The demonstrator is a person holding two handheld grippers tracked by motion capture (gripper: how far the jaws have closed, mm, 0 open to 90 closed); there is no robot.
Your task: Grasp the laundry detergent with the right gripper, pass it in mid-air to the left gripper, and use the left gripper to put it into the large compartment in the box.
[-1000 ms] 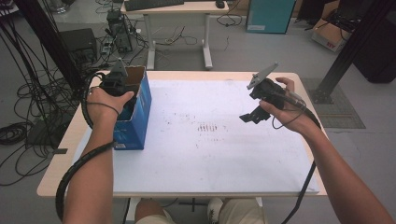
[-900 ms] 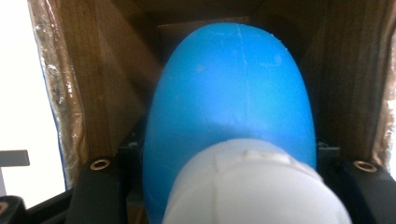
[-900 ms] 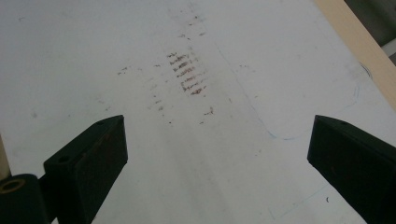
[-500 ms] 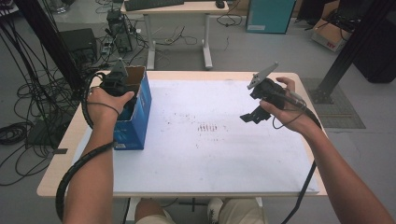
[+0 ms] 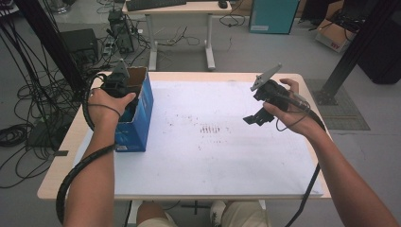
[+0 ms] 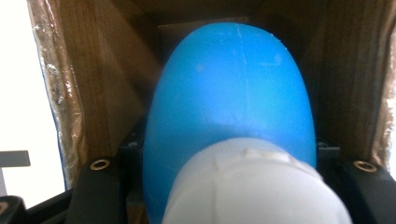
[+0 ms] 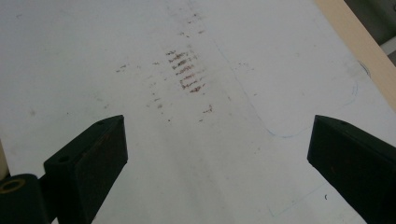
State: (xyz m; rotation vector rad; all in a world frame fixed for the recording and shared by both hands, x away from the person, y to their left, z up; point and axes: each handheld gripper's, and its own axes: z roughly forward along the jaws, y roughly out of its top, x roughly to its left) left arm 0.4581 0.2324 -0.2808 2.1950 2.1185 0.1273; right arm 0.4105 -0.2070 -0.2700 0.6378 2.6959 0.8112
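1. I find no legible text, brand or number in any view.
2. Blue box (image 5: 137, 116) on the bench (image 5: 213, 156): its faces carry no readable print.
3. Cardboard carton (image 5: 333, 35) on the floor: a red mark, too small to read.
4. Reddish smudges (image 7: 187, 72) on the bench sheet are stains, not characters.

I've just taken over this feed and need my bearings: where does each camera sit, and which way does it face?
High view: above the person's side, looking forward and down on the table; both forearms, left tool, right tool.
Left gripper view: on the left tool, facing into the blue box; a blue and white object between its jaws.
Right gripper view: on the right tool, open, facing the stained white sheet.
Shared: the stains appear in the high view too.
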